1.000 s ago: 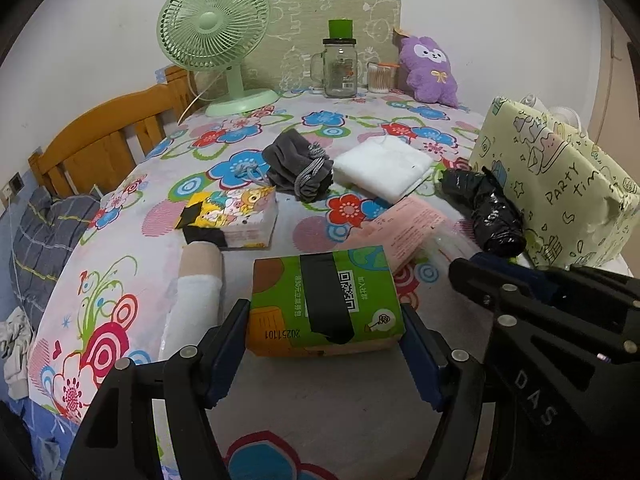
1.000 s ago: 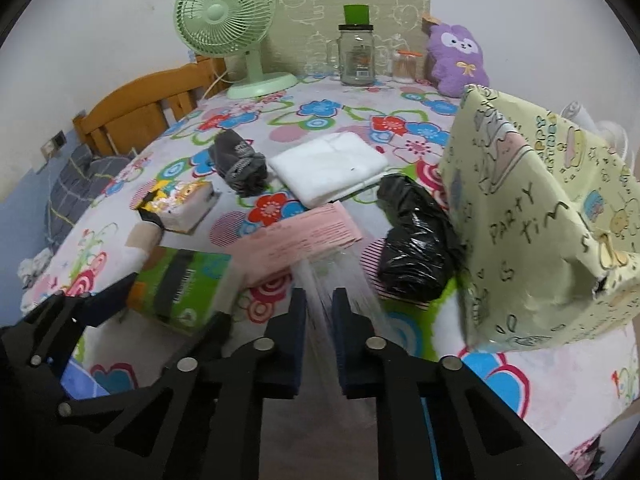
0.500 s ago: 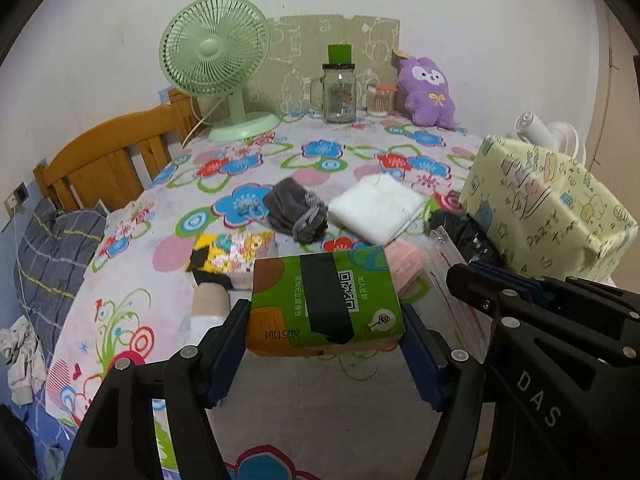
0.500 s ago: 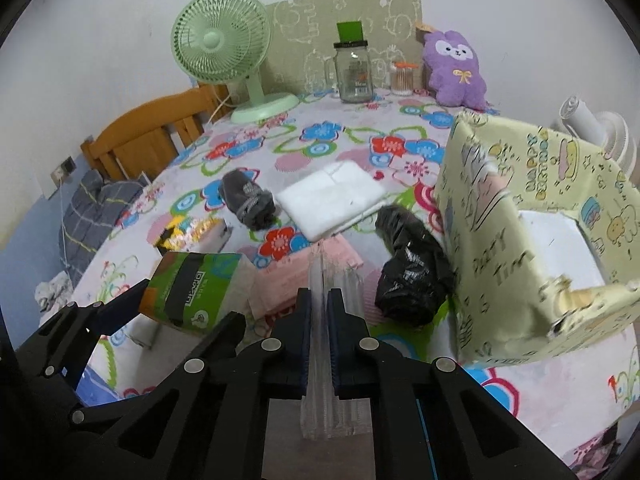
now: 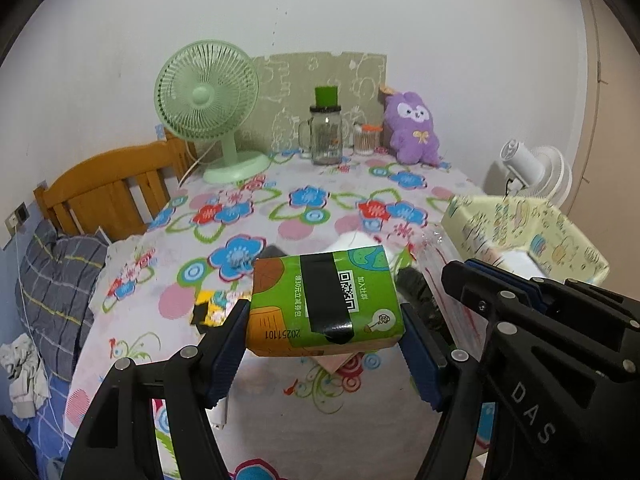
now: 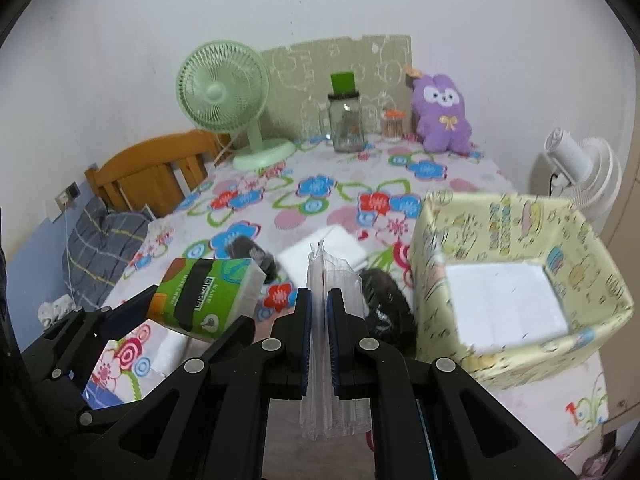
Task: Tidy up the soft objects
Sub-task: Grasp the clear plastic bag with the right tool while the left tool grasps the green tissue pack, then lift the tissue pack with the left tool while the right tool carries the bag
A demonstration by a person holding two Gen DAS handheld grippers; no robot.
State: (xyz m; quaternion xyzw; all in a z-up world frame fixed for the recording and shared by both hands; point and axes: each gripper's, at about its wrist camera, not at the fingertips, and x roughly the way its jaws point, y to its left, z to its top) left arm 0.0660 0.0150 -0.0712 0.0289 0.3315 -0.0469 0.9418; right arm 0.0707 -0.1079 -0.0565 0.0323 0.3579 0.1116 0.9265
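1. Since a second ago both my hands have gone up. The green tissue pack (image 5: pixel 325 304) was sitting on the flowery table (image 5: pixel 304 396) then. Now it hangs in the air above it, in the middle of the left wrist view.
2. My left gripper (image 5: pixel 323 346) squeezes the tissue pack from both sides. The blue pads touch its two short ends and it sits level.
3. My right gripper (image 6: pixel 319 320) is pressed nearly flat together, pinching a thin clear plastic bag (image 6: pixel 326 344). The bag sticks out above and below my fingers in the middle of the right wrist view.
4. The yellow party box (image 6: pixel 520 292) is at the right of the right wrist view. It is open on top, with something white already inside. I think that is where the soft things go.
5. To do this well, I should keep the squeeze gentle. The pack is soft and will squash.
6. I should carry it over the box's wall, not into it, since the box looks light and may tip.
7. I should keep the bag pinched tight, because it looks slippery.
8. The black bundle (image 6: pixel 386 308) lies just beside the box, so I should pass over it.
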